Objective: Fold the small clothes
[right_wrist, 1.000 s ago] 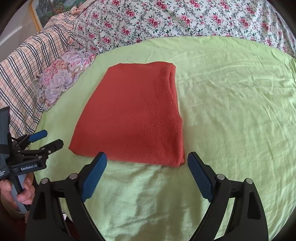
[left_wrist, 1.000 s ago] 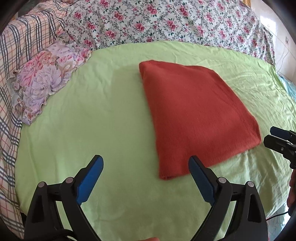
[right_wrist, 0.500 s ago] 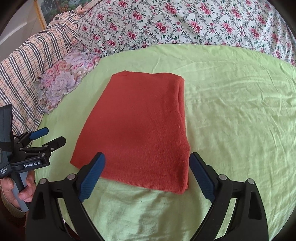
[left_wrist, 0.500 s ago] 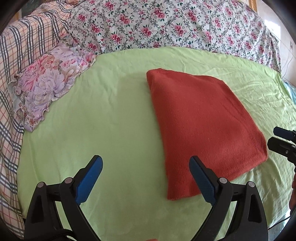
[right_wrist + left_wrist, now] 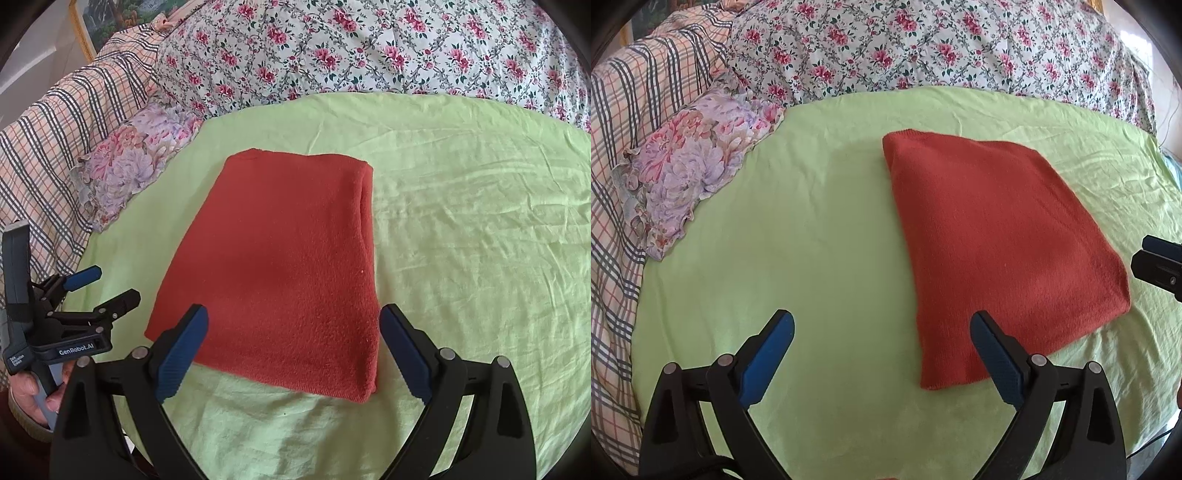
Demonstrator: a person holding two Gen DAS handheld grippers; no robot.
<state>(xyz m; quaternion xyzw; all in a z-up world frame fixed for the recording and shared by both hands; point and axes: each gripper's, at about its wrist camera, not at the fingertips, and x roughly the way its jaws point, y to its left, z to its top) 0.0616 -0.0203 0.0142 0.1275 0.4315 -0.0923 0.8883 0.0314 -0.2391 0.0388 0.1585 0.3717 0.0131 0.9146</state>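
Observation:
A rust-red knitted garment (image 5: 993,243) lies folded into a flat rectangle on the light green sheet (image 5: 798,236); it also shows in the right wrist view (image 5: 280,266). My left gripper (image 5: 882,350) is open and empty, just above the sheet by the garment's near left corner. It shows in the right wrist view (image 5: 103,284) at the left, jaws apart. My right gripper (image 5: 293,347) is open and empty, hovering over the garment's near edge. Its fingers show in the left wrist view (image 5: 1160,262) at the right edge.
A floral pillow (image 5: 690,173) lies at the left of the sheet. A plaid blanket (image 5: 617,155) runs along the left edge. A rose-patterned quilt (image 5: 369,48) lies along the far side.
Both grippers have moved forward and lower toward the garment, which now sits closer and larger in both views. The jaws stay open. The garment has not moved.

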